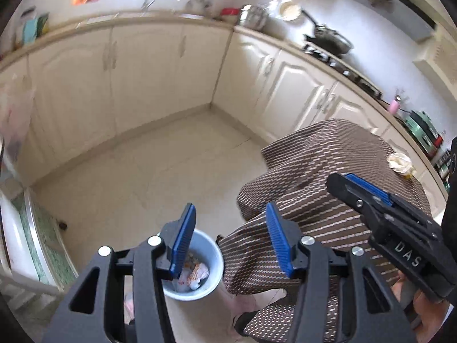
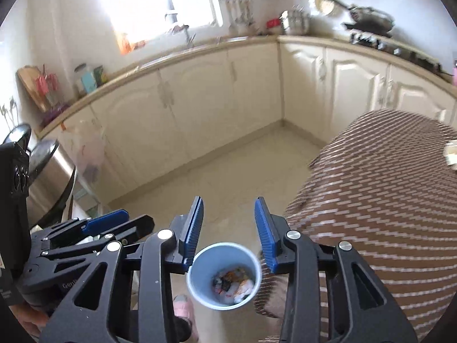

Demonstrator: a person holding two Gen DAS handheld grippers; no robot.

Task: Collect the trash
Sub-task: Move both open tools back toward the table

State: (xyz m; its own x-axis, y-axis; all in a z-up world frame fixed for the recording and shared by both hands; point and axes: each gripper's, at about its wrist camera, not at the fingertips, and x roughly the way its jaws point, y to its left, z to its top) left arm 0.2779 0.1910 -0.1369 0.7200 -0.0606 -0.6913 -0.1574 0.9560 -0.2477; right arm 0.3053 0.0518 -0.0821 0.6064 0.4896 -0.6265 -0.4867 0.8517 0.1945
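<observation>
A pale blue bin [image 1: 212,247] stands on the tiled floor beside the table and holds crumpled paper trash [image 1: 198,273]. My left gripper [image 1: 230,208] hovers above it, open, with nothing between its blue pads. In the right wrist view the same bin [image 2: 204,265] shows below my right gripper [image 2: 228,200], also open and empty, with the trash [image 2: 234,283] at the bin's bottom. The right gripper [image 1: 341,180] reaches in from the right in the left wrist view. The left gripper [image 2: 140,218] lies at the lower left in the right wrist view. More crumpled trash [image 1: 400,163] lies on the table.
The table wears a brown striped cloth [image 1: 328,171] that hangs close to the bin. Cream cabinets [image 2: 200,108] line the far walls under a counter with a pan [image 1: 331,40]. A steel pedal bin [image 2: 51,177] stands at left. A pink slipper [image 2: 182,308] is near the bin.
</observation>
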